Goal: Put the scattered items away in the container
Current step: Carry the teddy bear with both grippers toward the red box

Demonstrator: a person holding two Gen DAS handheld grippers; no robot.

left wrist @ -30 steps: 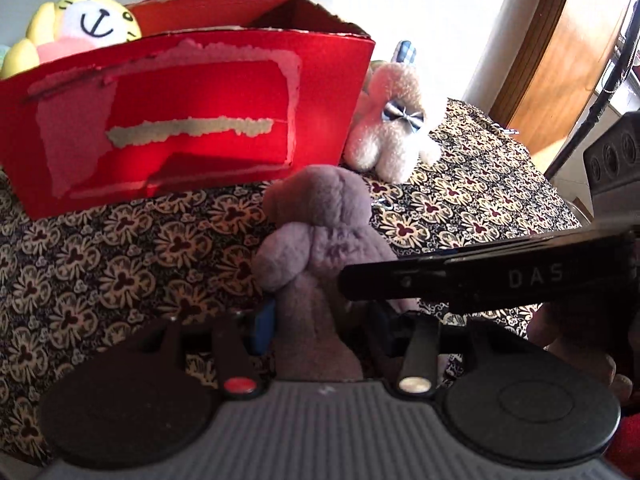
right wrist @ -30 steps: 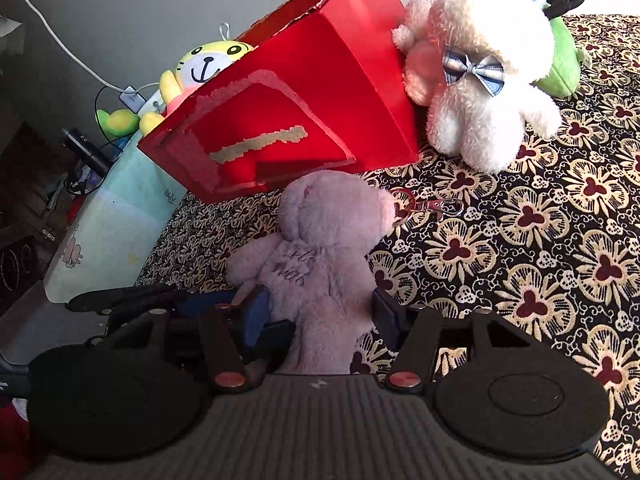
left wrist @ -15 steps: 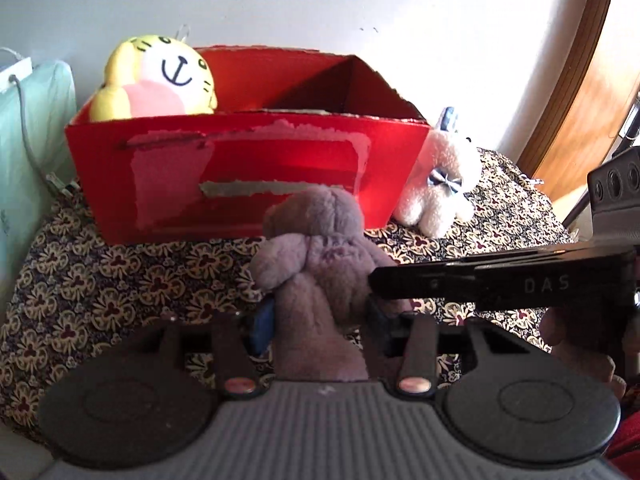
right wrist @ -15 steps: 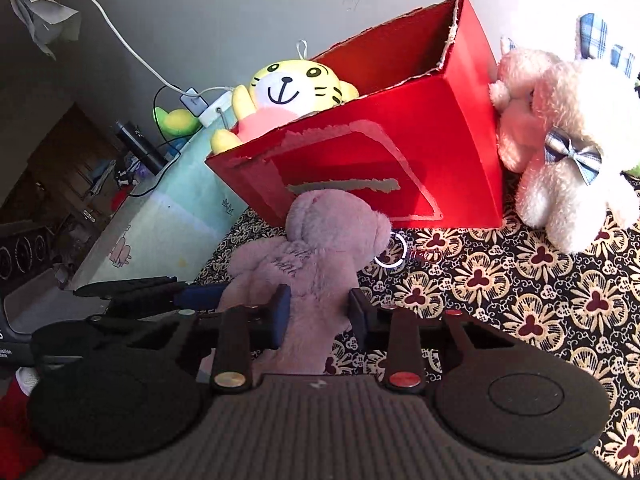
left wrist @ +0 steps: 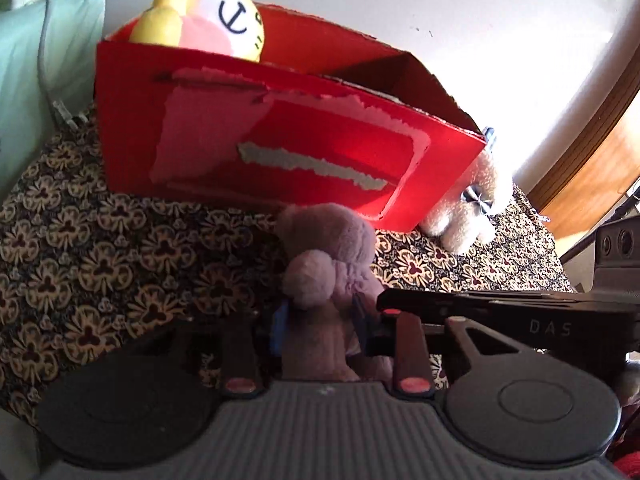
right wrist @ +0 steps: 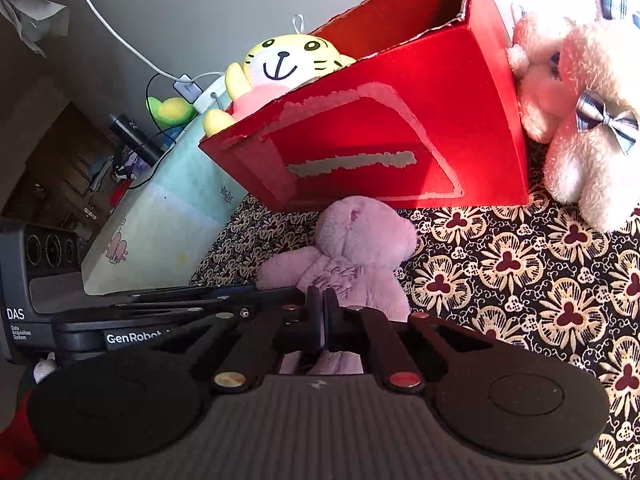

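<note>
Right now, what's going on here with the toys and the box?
A person is tidying soft toys into a red cardboard box on a floral-patterned cloth. Both handheld grippers are closed on the same mauve plush bear: the left gripper pinches its lower body, and the right gripper has just been closing on its back. The bear is in front of the box, not yet inside. A yellow plush tiger already sits in the box; a white plush bear with a checked bow tie waits beside it.
</note>
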